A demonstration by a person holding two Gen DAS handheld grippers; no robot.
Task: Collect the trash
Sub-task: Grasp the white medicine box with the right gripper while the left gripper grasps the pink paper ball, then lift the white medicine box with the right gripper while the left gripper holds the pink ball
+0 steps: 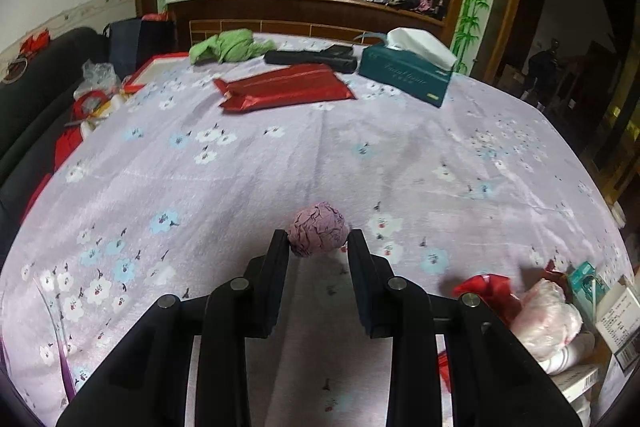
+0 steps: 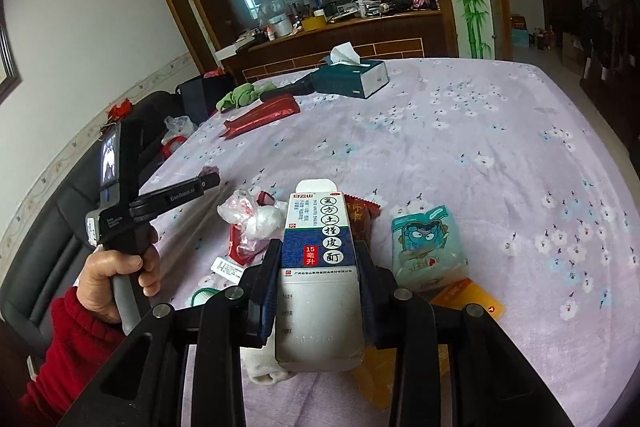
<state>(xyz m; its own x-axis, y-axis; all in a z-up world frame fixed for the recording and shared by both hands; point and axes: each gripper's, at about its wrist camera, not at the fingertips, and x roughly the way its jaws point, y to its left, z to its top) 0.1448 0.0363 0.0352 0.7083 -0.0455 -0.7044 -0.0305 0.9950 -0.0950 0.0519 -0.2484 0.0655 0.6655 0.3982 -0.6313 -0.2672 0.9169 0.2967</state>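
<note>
Left claw (image 1: pixel 318 241): fingers apart, low over the counter (image 1: pixel 280 155), tips flanking a crumpled purple paper ball (image 1: pixel 319 229). Left tip looks to be touching the ball, right tip just beside it. Not yet clamped. My judgement: this is the pickup in hand.

Right claw (image 2: pixel 318 255): clamped on a white-and-blue medicine carton (image 2: pixel 320 247), held upright between the pads, top flap open. Lifted or resting, I cannot tell.

Around the right claw: a loose heap on the flowered cloth. Clear plastic wad with white tissue (image 2: pixel 252 219) to its left, red snack wrapper (image 2: pixel 362 223) behind the carton, teal cartoon packet (image 2: pixel 430 247) to the right, orange card (image 2: pixel 468 301) near it.

Further out, far side of the counter: red foil pouch (image 1: pixel 286 87), green cloth (image 1: pixel 228 47), teal tissue box (image 1: pixel 406 73). Which of these count as trash I cannot say.

My left hand (image 2: pixel 116 267), red sleeve, grips the other handle at the counter's edge.

Progress: early to middle, I judge. One carton held, one ball about to be taken, several scraps left lying. No bin or bag visible in either view.
</note>
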